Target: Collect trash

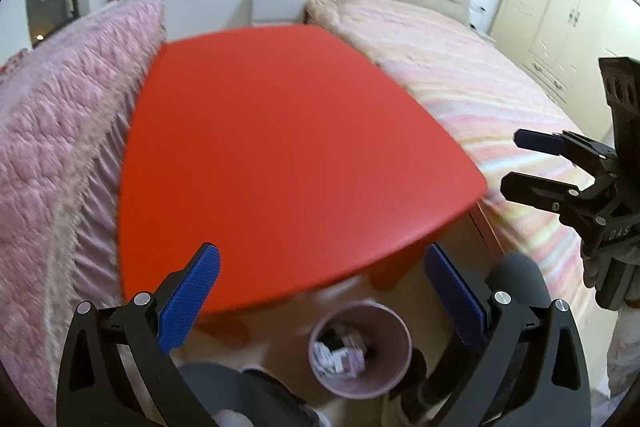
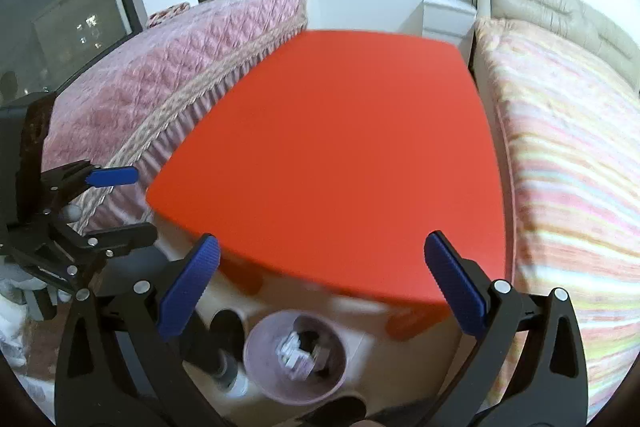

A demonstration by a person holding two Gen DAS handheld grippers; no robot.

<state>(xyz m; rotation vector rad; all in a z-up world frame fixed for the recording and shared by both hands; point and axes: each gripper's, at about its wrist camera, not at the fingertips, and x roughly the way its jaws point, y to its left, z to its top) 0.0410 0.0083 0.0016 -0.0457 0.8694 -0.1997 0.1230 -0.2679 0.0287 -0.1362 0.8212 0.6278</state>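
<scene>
Left claw (image 1: 320,287) spread apart, empty; right claw (image 2: 320,285) likewise. Below both, on the floor by the red counter (image 1: 288,147), a pink bin (image 1: 360,347) stands upright, mouth upward, holding crumpled trash (image 1: 340,355). Beds flank the counter.

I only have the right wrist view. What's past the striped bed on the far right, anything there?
Observer: A cream wardrobe stands beyond the striped bed; your view cuts it off.
Operator: How does my right gripper look from outside?
Observer: In the left wrist view, the right gripper is open and empty, to the right of the red table, seen against the bed.
</scene>
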